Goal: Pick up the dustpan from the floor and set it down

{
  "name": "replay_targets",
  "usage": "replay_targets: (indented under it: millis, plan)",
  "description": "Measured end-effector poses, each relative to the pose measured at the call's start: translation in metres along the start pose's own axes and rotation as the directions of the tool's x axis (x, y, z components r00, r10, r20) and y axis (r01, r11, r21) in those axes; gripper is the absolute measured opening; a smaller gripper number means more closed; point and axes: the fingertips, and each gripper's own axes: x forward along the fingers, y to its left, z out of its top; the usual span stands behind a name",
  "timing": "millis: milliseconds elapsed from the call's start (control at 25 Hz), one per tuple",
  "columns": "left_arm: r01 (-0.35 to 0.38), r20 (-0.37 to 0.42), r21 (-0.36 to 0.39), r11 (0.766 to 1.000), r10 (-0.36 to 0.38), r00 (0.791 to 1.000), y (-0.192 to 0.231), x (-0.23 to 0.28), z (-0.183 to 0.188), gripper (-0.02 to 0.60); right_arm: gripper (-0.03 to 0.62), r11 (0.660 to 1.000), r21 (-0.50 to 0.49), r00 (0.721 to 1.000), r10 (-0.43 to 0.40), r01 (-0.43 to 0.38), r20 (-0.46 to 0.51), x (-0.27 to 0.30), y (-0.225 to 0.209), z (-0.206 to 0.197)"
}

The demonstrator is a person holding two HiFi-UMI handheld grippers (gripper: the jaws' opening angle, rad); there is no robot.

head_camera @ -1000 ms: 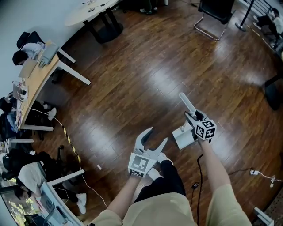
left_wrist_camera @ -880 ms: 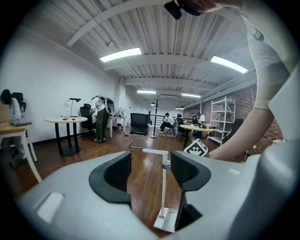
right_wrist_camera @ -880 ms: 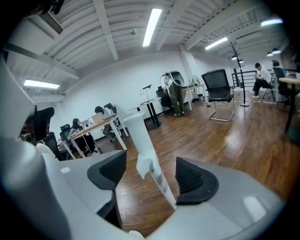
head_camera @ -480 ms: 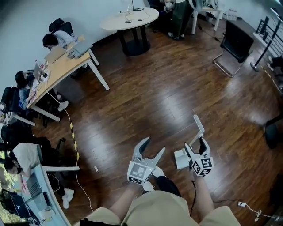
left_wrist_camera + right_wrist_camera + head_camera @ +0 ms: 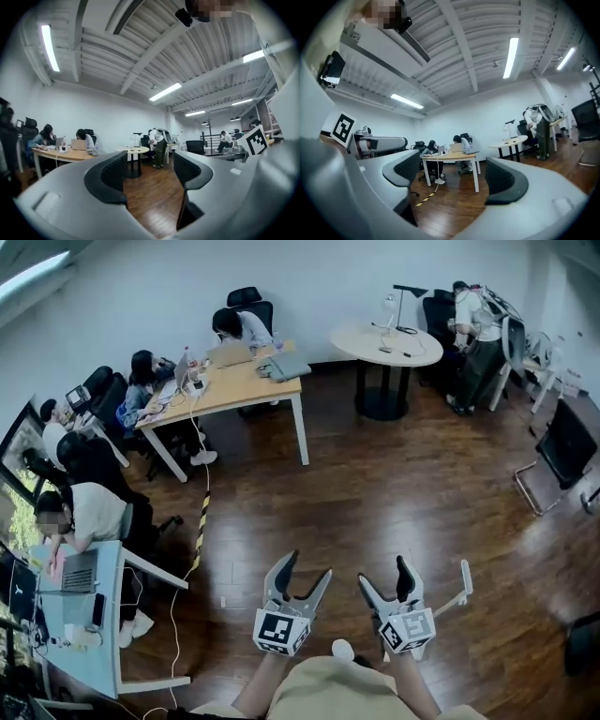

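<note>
From your head camera, you hold both tools low in front of you, above the brown floor (image 5: 375, 484). The left gripper (image 5: 305, 568) has its jaws part way open. The right gripper (image 5: 383, 572) has its jaws wide open. Both pairs of jaws have just been opening, and nothing is in either one. The dustpan (image 5: 461, 583) is on the floor just to the right of the right gripper. It sits out in the open part of the floor, far from the walls and close to your feet. You can see only its white handle, which sticks up at a slant. The gripper hides the pan part. I think the job is about done. The danger now is your own feet or arm. If you step or swing to the right, you could kick the dustpan or knock it over. If it only leans, it could tip by itself.

In the left gripper view, the dark pads (image 5: 112, 176) stand apart, with only floor and the far room between them. The dustpan does not show here.

In the right gripper view, the pads (image 5: 504, 180) stand wide apart and are empty too. This view looks at a far counter (image 5: 450, 156), not down. The dustpan is out of sight, so look down before you move.
</note>
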Motion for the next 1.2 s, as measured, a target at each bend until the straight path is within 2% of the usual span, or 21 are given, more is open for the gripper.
replay_targets:
  millis: [80, 160, 320, 400, 520, 720, 920, 1040, 1200]
  plan:
    - [-0.104, 0.024, 0.051, 0.993, 0.103, 0.994, 0.034, -0.019, 0.018, 0.287, 0.425, 0.996, -0.018, 0.996, 0.091, -0.091, 0.016, 0.025, 0.029, 0.013]
    - [-0.197, 0.035, 0.093, 0.976, 0.194, 0.98, 0.062, -0.039, 0.033, 0.287, 0.426, 0.987, -0.017, 0.987, 0.158, -0.158, 0.032, 0.043, 0.053, 0.025]
    - [-0.355, 0.081, 0.091, 0.93, 0.348, 0.934, 0.107, -0.082, 0.052, 0.287, 0.426, 0.965, -0.024, 0.964, 0.262, -0.262, 0.03, 0.074, 0.096, 0.041]
    - [-0.402, 0.101, 0.064, 0.913, 0.395, 0.913, 0.122, -0.098, 0.059, 0.284, 0.426, 0.957, -0.059, 0.958, 0.285, -0.284, 0.021, 0.084, 0.112, 0.048]
    - [-0.452, 0.116, 0.034, 0.891, 0.445, 0.888, 0.137, -0.114, 0.068, 0.282, 0.407, 0.955, -0.112, 0.959, 0.281, -0.275, 0.042, 0.093, 0.12, 0.065]
    - [-0.512, 0.14, 0.044, 0.858, 0.502, 0.853, 0.154, -0.144, 0.079, 0.281, 0.402, 0.952, -0.135, 0.96, 0.28, -0.275, 0.014, 0.11, 0.128, 0.058]
    - [-0.505, 0.14, 0.043, 0.862, 0.495, 0.858, 0.155, -0.14, 0.078, 0.279, 0.396, 0.935, -0.209, 0.956, 0.294, -0.287, 0.002, 0.111, 0.137, 0.061]
    - [-0.471, 0.146, 0.038, 0.882, 0.461, 0.875, 0.151, -0.13, 0.075, 0.279, 0.396, 0.911, -0.276, 0.946, 0.324, -0.306, 0.019, 0.107, 0.15, 0.068]
    - [-0.424, 0.144, 0.04, 0.905, 0.415, 0.899, 0.14, -0.115, 0.079, 0.275, 0.396, 0.906, -0.292, 0.945, 0.327, -0.308, 0.018, 0.104, 0.151, 0.072]
